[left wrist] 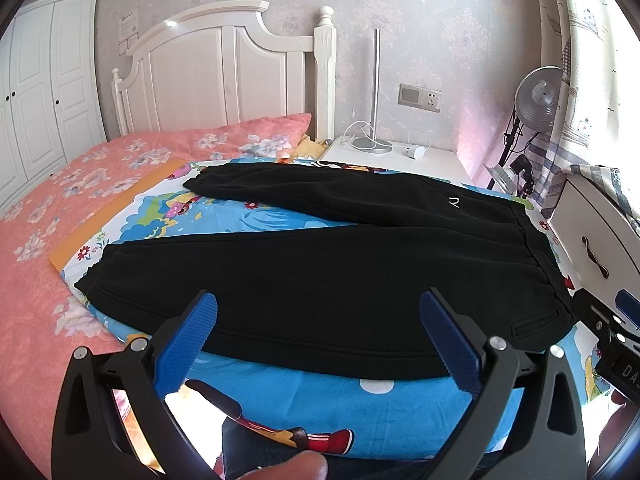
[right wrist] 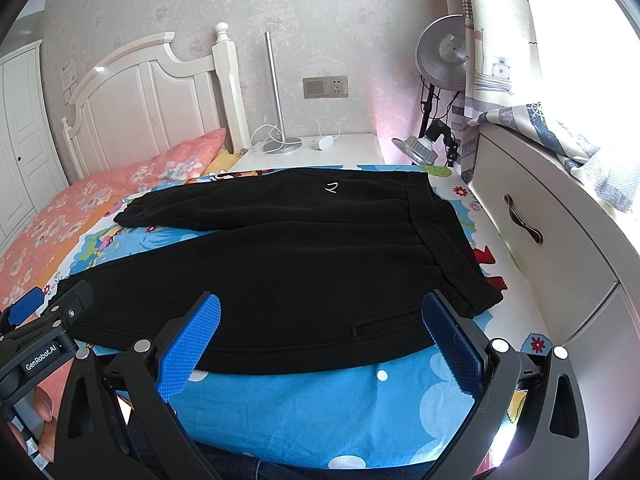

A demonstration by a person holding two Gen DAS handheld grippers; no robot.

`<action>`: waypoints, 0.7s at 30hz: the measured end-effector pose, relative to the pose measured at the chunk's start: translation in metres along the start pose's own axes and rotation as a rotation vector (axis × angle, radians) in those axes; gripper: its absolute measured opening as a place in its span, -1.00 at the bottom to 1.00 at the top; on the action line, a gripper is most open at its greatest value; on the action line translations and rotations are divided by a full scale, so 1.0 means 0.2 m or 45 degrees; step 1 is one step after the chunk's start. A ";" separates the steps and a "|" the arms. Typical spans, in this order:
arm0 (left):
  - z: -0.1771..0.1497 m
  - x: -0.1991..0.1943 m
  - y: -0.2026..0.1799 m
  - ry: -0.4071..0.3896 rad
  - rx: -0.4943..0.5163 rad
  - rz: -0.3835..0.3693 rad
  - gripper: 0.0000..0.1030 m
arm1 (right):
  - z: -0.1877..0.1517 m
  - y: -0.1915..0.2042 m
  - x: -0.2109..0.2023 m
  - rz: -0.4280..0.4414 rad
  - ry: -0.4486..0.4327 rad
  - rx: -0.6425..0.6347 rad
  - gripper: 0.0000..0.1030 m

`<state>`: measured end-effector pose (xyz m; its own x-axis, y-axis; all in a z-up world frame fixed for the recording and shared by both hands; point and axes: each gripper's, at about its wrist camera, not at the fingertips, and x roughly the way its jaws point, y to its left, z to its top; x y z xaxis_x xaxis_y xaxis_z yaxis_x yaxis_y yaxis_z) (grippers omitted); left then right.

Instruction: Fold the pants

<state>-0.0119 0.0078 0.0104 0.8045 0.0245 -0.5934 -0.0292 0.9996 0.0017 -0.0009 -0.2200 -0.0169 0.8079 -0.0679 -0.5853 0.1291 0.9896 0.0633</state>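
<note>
Black pants (left wrist: 320,276) lie flat on a blue cartoon sheet (left wrist: 360,412), legs spread to the left, waistband (left wrist: 536,248) to the right. My left gripper (left wrist: 320,308) is open and empty, held just above the near edge of the near leg. My right gripper (right wrist: 320,312) is open and empty, above the near edge of the pants (right wrist: 300,264) by the hip pocket, close to the waistband (right wrist: 444,240). The right gripper's body shows at the right edge of the left wrist view (left wrist: 612,332). The left gripper shows at the left edge of the right wrist view (right wrist: 44,332).
A pink floral bedspread (left wrist: 60,216) and white headboard (left wrist: 224,72) lie to the left and back. A white nightstand (left wrist: 400,156) with a lamp and cables stands behind. A white drawer unit (right wrist: 540,232) stands close on the right, under a curtain.
</note>
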 end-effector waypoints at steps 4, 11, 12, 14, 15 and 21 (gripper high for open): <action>0.00 0.00 0.00 0.002 -0.001 -0.001 0.97 | 0.00 0.00 0.00 -0.001 -0.001 0.000 0.90; 0.00 0.00 0.00 0.002 0.000 -0.002 0.97 | 0.00 0.00 0.00 0.000 -0.001 0.000 0.90; 0.00 0.00 0.00 0.002 -0.001 -0.001 0.97 | 0.00 0.00 0.00 0.000 -0.001 0.000 0.90; 0.00 0.00 0.00 0.001 -0.001 -0.001 0.97 | 0.00 0.00 0.00 0.000 0.000 0.000 0.90; 0.00 0.00 0.00 0.001 0.000 -0.001 0.97 | 0.00 0.00 0.00 0.000 0.000 0.000 0.90; 0.00 0.00 0.00 0.001 0.001 -0.002 0.97 | 0.00 0.00 0.00 0.000 0.000 0.002 0.90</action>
<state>-0.0121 0.0082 0.0104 0.8039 0.0228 -0.5944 -0.0275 0.9996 0.0011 -0.0012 -0.2200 -0.0178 0.8078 -0.0678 -0.5856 0.1297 0.9894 0.0645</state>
